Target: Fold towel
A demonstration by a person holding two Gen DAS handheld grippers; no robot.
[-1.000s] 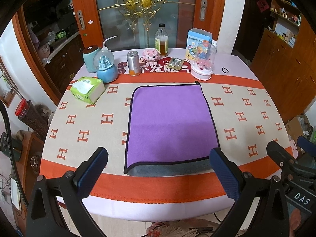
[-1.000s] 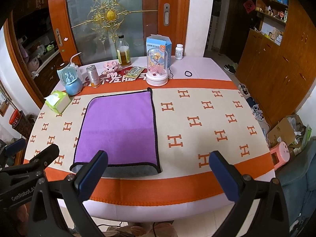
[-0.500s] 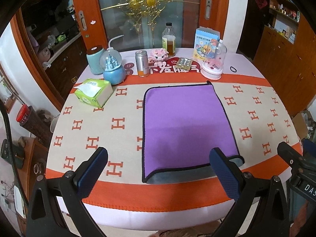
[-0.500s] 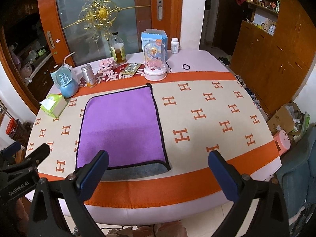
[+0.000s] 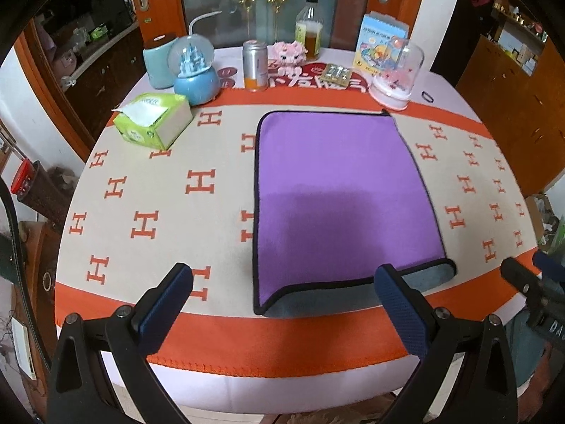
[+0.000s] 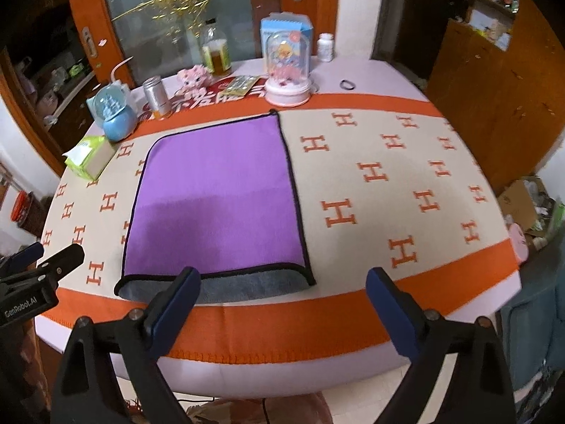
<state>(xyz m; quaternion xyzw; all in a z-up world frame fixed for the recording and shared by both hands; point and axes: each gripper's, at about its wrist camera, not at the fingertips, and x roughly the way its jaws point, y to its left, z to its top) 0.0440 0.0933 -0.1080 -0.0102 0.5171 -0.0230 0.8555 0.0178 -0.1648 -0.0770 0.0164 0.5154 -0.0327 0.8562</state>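
Observation:
A purple towel (image 5: 339, 194) with a black hem lies flat on the table, folded once, its grey underside showing along the near edge (image 5: 356, 291). It also shows in the right wrist view (image 6: 219, 198). My left gripper (image 5: 282, 304) is open and empty, hovering over the table's near edge, its right finger just in front of the towel's near right corner. My right gripper (image 6: 282, 304) is open and empty, at the near edge, its left finger in front of the towel's grey edge. Each gripper shows at the edge of the other's view.
The table wears a cream and orange cloth with H marks (image 5: 141, 222). At the back stand a green tissue box (image 5: 152, 120), a blue snow globe (image 5: 196, 74), a can (image 5: 255, 65), a bottle (image 5: 309, 33) and a domed toy (image 5: 397, 77). Wooden cabinets (image 6: 494, 81) stand on the right.
Both grippers have moved forward and lower toward the table's near edge; the towel now fills more of each view. The left view has shifted left. The towel has not moved.

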